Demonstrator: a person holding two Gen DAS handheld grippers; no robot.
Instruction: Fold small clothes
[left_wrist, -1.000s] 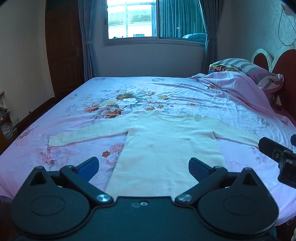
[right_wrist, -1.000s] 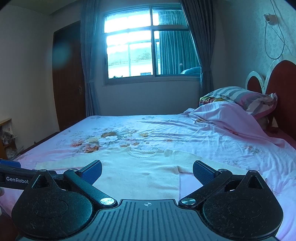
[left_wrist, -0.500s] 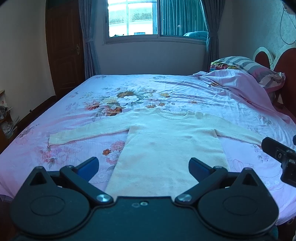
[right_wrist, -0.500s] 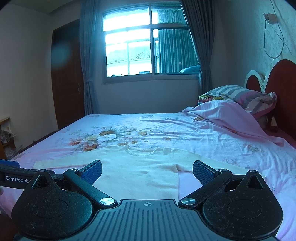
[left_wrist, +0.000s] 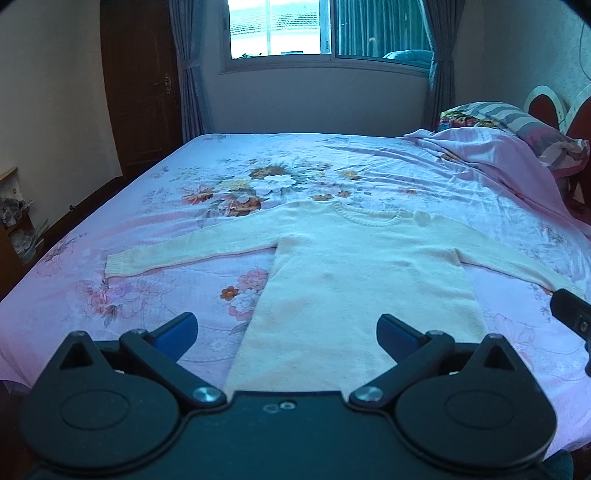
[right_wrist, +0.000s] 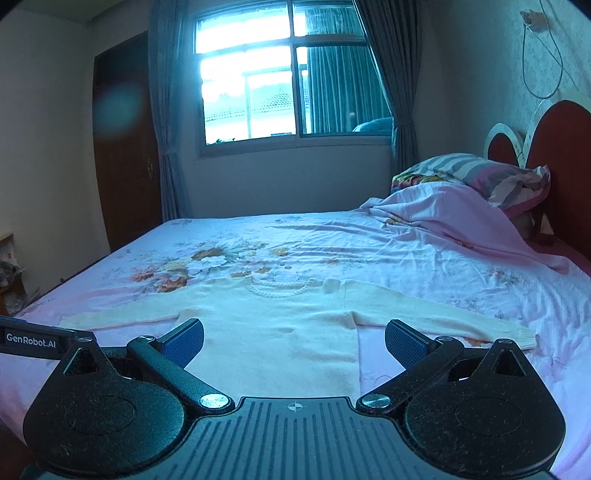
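Sweater (left_wrist: 354, 284), cream knit, lay flat on the bed (left_wrist: 155, 229), front up, both sleeves spread out sideways, collar toward the window (right_wrist: 291, 77). Left gripper (left_wrist: 286, 332) hung above the near hem with jaws spread wide, blue pads (left_wrist: 177, 330) empty, touching nothing. Right gripper (right_wrist: 293, 339) likewise gaped wide over the lower body of the garment, textured blue fingertips (right_wrist: 400, 341) holding nothing, clear of the cloth. Seen from the left wrist, a black piece of the other tool poked in at the right edge, near the cuff of the right-hand sleeve; seen from the right wrist, a black bar lettered GenRobot.AI crossed the left edge just beside the far sleeve. Beyond the sweater, a pink floral sheet (right_wrist: 236, 258) covered the mattress, with a large flower print just past the collar. Farther right, a rumpled pink blanket (right_wrist: 454, 210) lay heaped against a striped pillow (right_wrist: 476, 173) and a red headboard (right_wrist: 561, 155). Behind, grey curtains (right_wrist: 388, 70) framed the glass, and a dark wooden door (left_wrist: 140, 85) stood at the left wall.
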